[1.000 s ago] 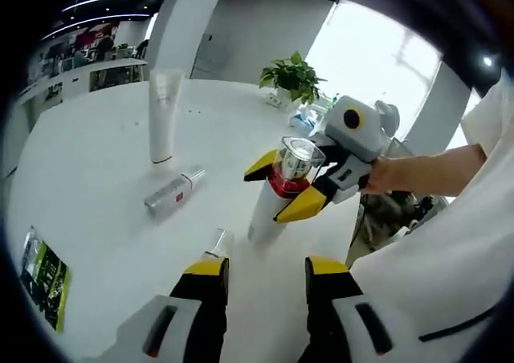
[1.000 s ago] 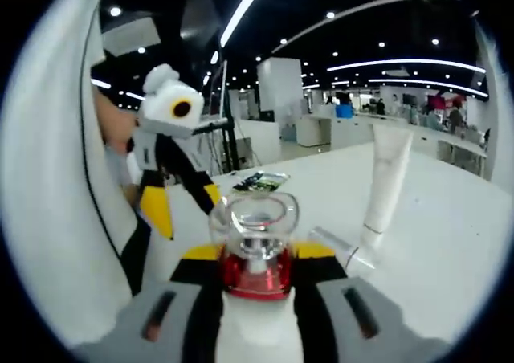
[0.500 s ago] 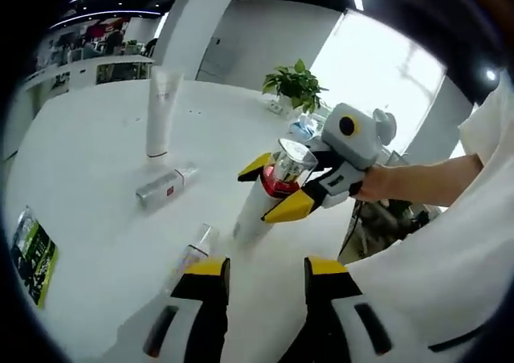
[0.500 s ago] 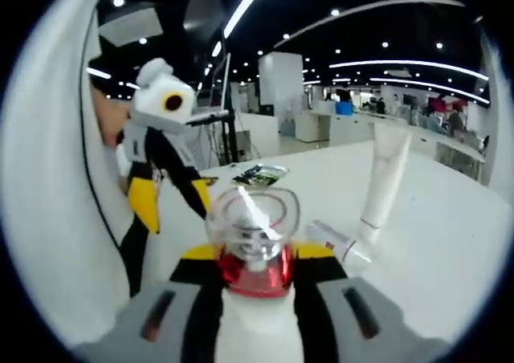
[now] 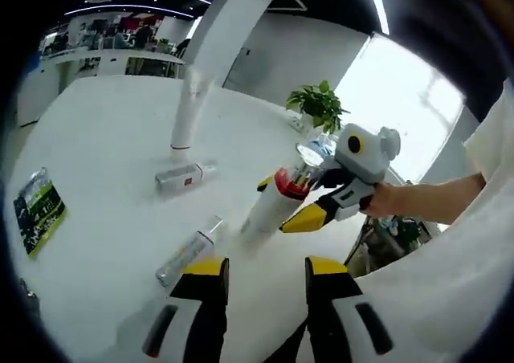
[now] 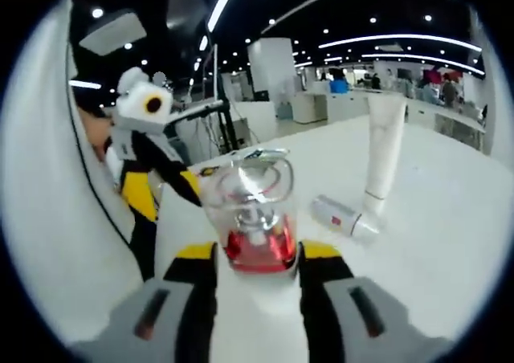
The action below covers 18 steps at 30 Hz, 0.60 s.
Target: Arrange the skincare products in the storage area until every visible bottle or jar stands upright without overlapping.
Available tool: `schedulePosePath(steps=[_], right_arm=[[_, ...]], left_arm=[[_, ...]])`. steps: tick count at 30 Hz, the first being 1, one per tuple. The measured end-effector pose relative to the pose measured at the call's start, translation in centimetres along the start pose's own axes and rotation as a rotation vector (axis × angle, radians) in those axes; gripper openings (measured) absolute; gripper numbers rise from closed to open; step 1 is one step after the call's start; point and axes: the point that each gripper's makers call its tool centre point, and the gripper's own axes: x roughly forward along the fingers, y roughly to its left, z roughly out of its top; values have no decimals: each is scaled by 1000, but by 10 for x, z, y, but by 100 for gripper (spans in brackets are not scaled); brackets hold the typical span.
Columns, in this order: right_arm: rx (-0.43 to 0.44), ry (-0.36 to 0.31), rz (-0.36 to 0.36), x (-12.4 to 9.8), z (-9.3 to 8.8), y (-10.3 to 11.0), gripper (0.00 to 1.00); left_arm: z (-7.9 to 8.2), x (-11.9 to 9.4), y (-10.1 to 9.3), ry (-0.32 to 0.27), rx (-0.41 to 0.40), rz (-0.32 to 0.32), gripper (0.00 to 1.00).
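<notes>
Now the right claw, clamping the red-collared bottle, has tipped it over (left claw parted, holding nothing).

White table, plant and office backdrop

A white table spans the left gripper view, with a green-and-black packet lying flat at its left edge. A potted green plant stands at upper centre-right beside a bright window; a white column rises at top.
</notes>
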Motion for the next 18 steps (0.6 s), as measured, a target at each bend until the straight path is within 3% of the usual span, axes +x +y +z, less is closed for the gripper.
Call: schedulePosePath(steps=[4,11,18], right_arm=[[28,32,17,3,-4,0,50],[74,35,9,10,-6,-7,61],[97,52,13,15,-9,-5,64]], left_arm=[[-1,-10,9,-50,-35,39,38],[-3,-23,19,-69,-38,96,38],[0,-30,28,-91,-40,124,38]])
